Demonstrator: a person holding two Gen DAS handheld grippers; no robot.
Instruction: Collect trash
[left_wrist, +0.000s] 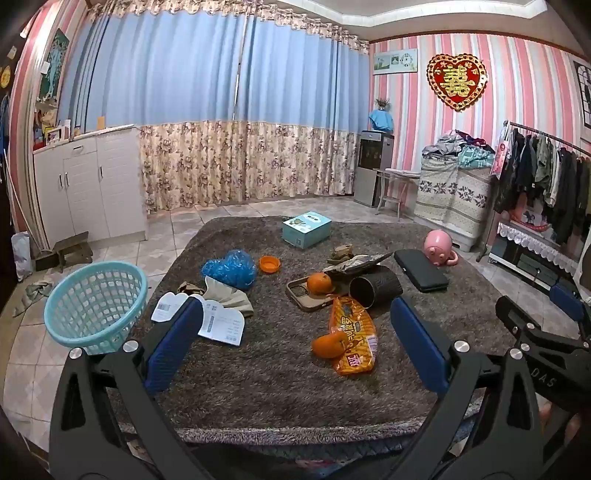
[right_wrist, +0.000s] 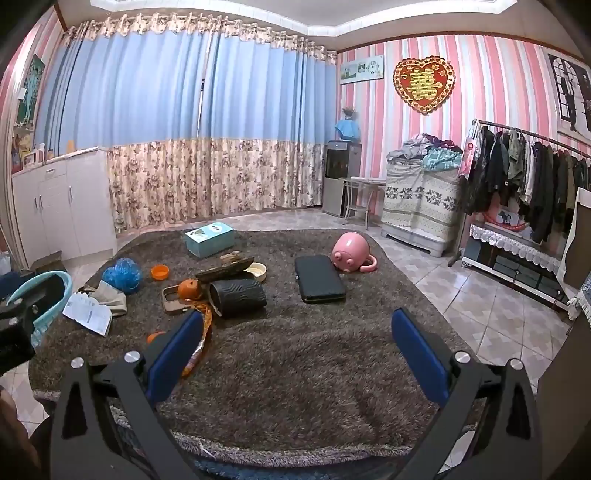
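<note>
A shaggy brown-grey surface (left_wrist: 277, 387) holds scattered things. An orange snack wrapper (left_wrist: 352, 336) lies near the front with orange peel (left_wrist: 327, 345) on it. White paper receipts (left_wrist: 221, 325) and crumpled beige paper (left_wrist: 229, 295) lie left, beside a blue plastic bag (left_wrist: 229, 267). A turquoise basket (left_wrist: 96, 302) stands at the left edge. My left gripper (left_wrist: 295, 332) is open and empty above the front edge. My right gripper (right_wrist: 295, 339) is open and empty, right of the wrapper (right_wrist: 201, 332). The basket shows in the right wrist view (right_wrist: 48, 302).
An orange (left_wrist: 319, 282) sits on a phone case (left_wrist: 310, 295), next to a black cylinder (left_wrist: 375, 288), black case (left_wrist: 421, 269), pink cup (left_wrist: 439, 247), teal box (left_wrist: 306, 229) and orange lid (left_wrist: 269, 264). A clothes rack (right_wrist: 524, 166) stands right, cabinets (left_wrist: 88, 184) left.
</note>
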